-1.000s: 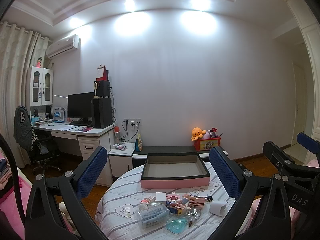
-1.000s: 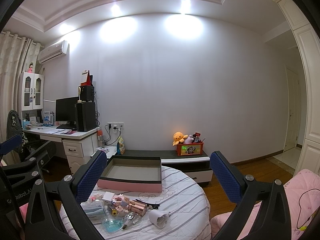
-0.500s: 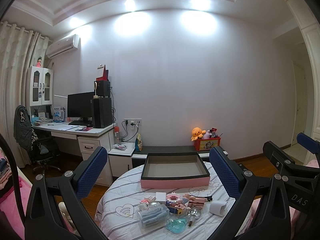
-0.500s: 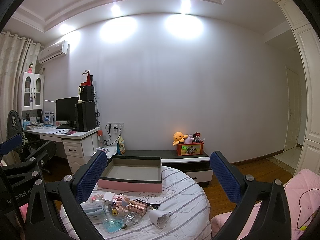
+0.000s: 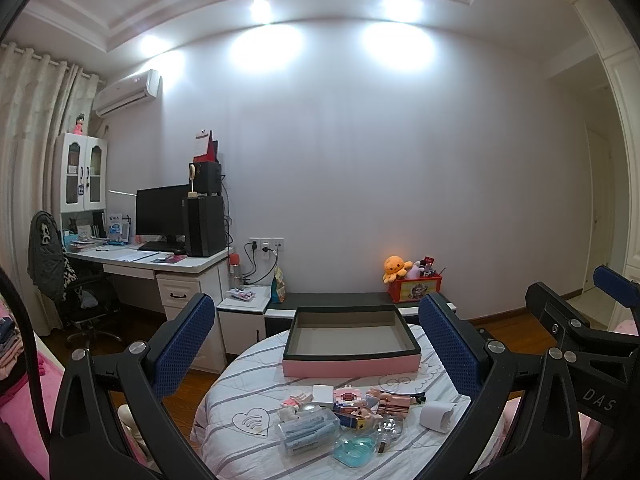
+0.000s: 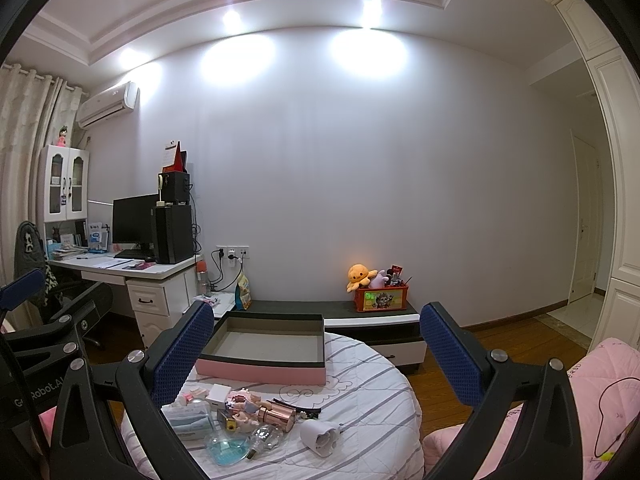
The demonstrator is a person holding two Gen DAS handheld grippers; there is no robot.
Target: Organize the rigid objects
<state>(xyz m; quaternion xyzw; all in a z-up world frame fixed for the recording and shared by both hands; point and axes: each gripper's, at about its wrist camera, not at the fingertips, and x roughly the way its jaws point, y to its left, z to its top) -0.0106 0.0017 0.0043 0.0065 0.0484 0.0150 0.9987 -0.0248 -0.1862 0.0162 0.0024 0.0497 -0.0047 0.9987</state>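
Looking out from the left wrist view, the left gripper (image 5: 316, 344) hangs above the round surface (image 5: 248, 396) with its blue-padded fingers (image 5: 184, 344) spread wide and nothing between them. Straight ahead, at the far side of the striped cloth, sits the pink box (image 5: 351, 344), its dark-rimmed inside bare. Nearer the camera lies a jumble of small things: a clear case (image 5: 308, 434) with blue contents, a teal heart-shaped dish (image 5: 354, 450) just beside it, a light bulb (image 5: 387, 428), a white plug (image 5: 438, 416) off to the right and a little white block (image 5: 323, 395) at the back of the pile. The right gripper's black frame (image 5: 576, 344) pokes in at the right edge.

Switching to the right wrist view, the right gripper (image 6: 316, 348) is wide too, holding nothing, poised over the same surface (image 6: 368, 392). The pink box (image 6: 262, 350) lies ahead and to the left, apart from the clutter. Below it: the clear case (image 6: 190, 420), the teal dish (image 6: 226, 450), the light bulb (image 6: 266, 436) touching the dish, a shiny rose-coloured tube (image 6: 278, 418), the white plug (image 6: 319, 434) tipped on its side, the white block (image 6: 218, 394). A pink quilt (image 6: 600, 392) shows at the right.
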